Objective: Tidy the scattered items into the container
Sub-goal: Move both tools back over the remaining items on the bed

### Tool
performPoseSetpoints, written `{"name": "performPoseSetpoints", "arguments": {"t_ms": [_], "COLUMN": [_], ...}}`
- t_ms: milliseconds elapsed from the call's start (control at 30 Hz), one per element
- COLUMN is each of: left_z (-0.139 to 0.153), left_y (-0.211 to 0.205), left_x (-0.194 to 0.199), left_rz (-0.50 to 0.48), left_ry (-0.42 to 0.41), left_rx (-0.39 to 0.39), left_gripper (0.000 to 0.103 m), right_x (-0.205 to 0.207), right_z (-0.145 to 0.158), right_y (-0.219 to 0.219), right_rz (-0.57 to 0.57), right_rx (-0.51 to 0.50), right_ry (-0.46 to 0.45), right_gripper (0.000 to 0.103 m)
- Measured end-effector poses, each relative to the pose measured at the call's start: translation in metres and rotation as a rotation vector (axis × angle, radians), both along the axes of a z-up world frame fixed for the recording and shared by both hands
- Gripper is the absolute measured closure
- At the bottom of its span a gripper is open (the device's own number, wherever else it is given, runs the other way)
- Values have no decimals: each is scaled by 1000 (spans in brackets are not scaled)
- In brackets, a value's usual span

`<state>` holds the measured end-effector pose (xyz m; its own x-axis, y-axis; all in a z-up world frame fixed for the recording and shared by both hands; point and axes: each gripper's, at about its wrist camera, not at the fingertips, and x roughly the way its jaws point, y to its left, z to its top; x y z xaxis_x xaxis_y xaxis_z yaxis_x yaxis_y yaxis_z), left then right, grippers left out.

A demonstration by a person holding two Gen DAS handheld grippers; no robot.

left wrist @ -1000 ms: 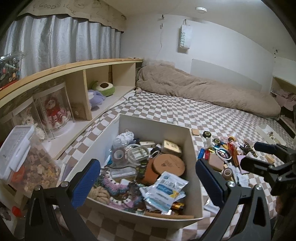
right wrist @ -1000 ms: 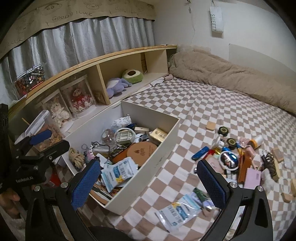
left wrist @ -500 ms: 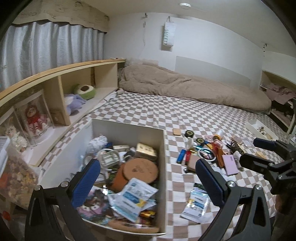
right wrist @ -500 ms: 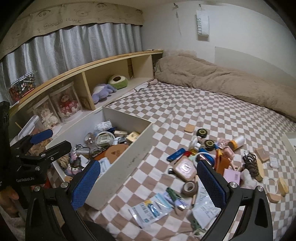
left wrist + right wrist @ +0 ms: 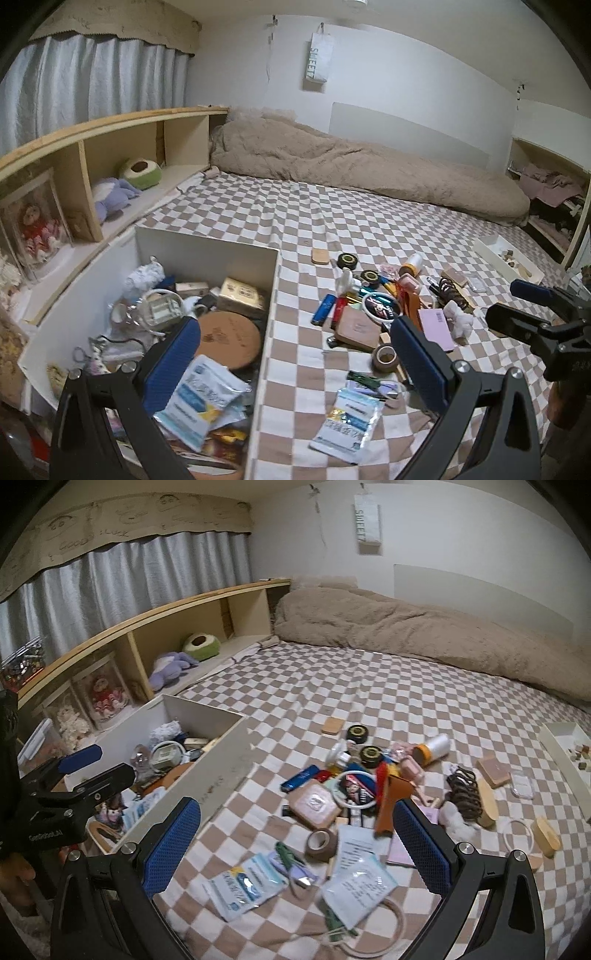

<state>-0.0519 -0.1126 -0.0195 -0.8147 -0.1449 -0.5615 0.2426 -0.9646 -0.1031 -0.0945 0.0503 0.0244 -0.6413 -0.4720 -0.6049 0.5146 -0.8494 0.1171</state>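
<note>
Left tongs: my left tongs (image 5: 295, 362) hang with jaws wide apart, empty, straddling the right wall of the box.
Right tongs: my right tongs (image 5: 295, 845) are likewise spread and empty, above the near edge of the clutter.
Container: the white box (image 5: 271, 295) sits on the bed, on the left, already well filled; a round brown lid (image 5: 227, 339) and a white sachet (image 5: 201, 402) lie on top.
Scattered items: most lie in a heap to the right of the box: a tape roll (image 5: 322, 842), a blue lighter (image 5: 298, 778), a white ring (image 5: 354, 789), sachets (image 5: 243, 882) nearest me.
Risk, flat packets: I judge the sachets lie too flat on soft bedding; my tongs may pinch the cover with them.
Risk, overlap: things in the heap touch and overlap, so lifting one could drag or roll a neighbour, the tape roll especially.
Risk, box: it looks crowded near my side; a careless drop could slide off the pile.
Surface: a brown-and-white checked bed cover (image 5: 369, 214), soft and creased.
Room: a beige duvet (image 5: 369, 170) at the far side, wooden shelves (image 5: 110, 147) with plush toys on the left, grey curtains above.
</note>
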Motion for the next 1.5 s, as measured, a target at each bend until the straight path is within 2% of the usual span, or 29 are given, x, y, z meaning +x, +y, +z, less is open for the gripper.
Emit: {"name": "performPoseSetpoints", "arguments": {"t_ms": [400, 667, 767, 900, 1100, 1233, 1400, 1500], "left_z": [-30, -74, -87, -107, -131, -149, -170, -173], "left_y": [24, 50, 64, 74, 84, 85, 73, 73], "left_x": [-27, -43, -48, -57, -68, -76, -80, -80], "left_rz": [-34, -71, -85, -116, -136, -117, -73, -65], "left_ry": [-57, -190, -227, -302, -388, -474, -550, -561], "left_rx": [35, 31, -26, -11, 4, -2, 78, 83], "left_gripper": [0, 0, 0, 0, 0, 0, 0, 0], "right_x": [-16, -23, -25, -30, -34, -33, -35, -38], "right_z": [-24, -58, -72, -85, -97, -103, -115, -126], "right_y": [32, 42, 43, 46, 56, 59, 60, 67], "right_rz": [-59, -117, -127, -156, -175, -170, -130, -154], "right_rx": [14, 63, 91, 134, 103, 66, 47, 11], "right_ry": [-13, -53, -66, -78, -110, -129, -172, -228], "right_gripper": [0, 0, 0, 0, 0, 0, 0, 0]}}
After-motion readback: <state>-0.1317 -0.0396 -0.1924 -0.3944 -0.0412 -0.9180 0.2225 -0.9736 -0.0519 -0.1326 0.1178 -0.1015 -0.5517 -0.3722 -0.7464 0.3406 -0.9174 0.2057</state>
